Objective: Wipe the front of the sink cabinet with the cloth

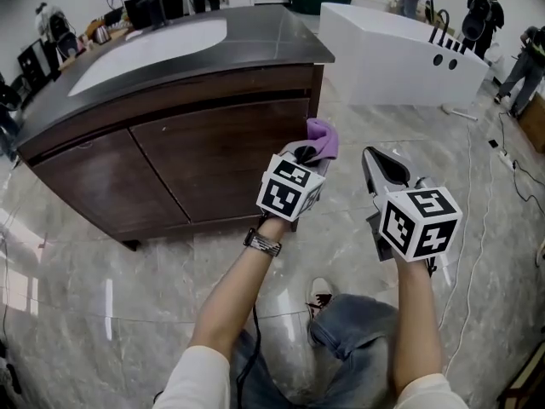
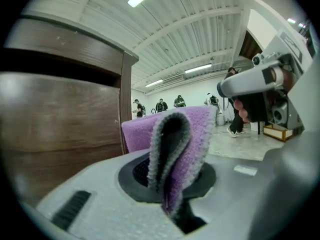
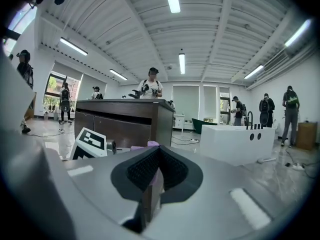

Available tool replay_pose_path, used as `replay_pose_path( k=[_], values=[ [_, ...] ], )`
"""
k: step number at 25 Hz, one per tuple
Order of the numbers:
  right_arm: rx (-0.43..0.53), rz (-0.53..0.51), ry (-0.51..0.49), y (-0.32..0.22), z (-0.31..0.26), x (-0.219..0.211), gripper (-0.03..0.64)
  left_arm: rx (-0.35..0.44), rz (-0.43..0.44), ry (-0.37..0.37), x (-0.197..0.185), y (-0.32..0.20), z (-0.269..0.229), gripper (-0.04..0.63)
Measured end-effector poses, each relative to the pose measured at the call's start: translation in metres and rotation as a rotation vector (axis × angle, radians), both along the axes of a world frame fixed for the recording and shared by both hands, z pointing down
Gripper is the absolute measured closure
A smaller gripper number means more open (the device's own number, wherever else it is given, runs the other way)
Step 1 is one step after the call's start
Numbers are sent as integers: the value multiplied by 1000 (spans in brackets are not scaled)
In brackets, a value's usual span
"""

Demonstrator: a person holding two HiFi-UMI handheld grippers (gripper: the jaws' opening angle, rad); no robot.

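Cloth (image 1: 322,136) folded, clamped in left tool (image 1: 311,151), pointing forward at sink cabinet (image 1: 213,156) front, right tool (image 1: 375,160) closed, empty

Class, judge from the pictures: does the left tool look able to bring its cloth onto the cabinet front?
Probably yes. The left tool holds the cloth close by the cabinet front, near its right corner, and nothing shows between them.

The cloth (image 1: 324,135) sits in the left claw (image 1: 313,150) before the sink cabinet (image 1: 196,143), right claw (image 1: 385,167) alongside.
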State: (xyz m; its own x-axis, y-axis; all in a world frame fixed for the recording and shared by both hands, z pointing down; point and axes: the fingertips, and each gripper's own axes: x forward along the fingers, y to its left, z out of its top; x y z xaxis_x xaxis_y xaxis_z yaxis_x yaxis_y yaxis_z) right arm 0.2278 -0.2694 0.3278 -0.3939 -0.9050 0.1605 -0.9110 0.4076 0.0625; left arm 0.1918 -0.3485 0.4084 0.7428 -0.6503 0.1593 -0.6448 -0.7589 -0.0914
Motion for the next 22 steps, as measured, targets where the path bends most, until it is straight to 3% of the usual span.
replay_pose_path(
  k=[5,9,15,22],
  values=[
    [-10,-3,-7,-5,5,-1,611,-3,17,35,-10,1,24,546],
    [-16,-42,14,-6,9,-16,611,27,-60,27,-48,-10,39,544],
    [-8,-94,6,-14,5,-41,611,24,-200,128,-113,-23,34,545],
    [7,-157,-19,-15,-4,-78,611,-4,-286,123,-168,-15,46,543]
  ],
)
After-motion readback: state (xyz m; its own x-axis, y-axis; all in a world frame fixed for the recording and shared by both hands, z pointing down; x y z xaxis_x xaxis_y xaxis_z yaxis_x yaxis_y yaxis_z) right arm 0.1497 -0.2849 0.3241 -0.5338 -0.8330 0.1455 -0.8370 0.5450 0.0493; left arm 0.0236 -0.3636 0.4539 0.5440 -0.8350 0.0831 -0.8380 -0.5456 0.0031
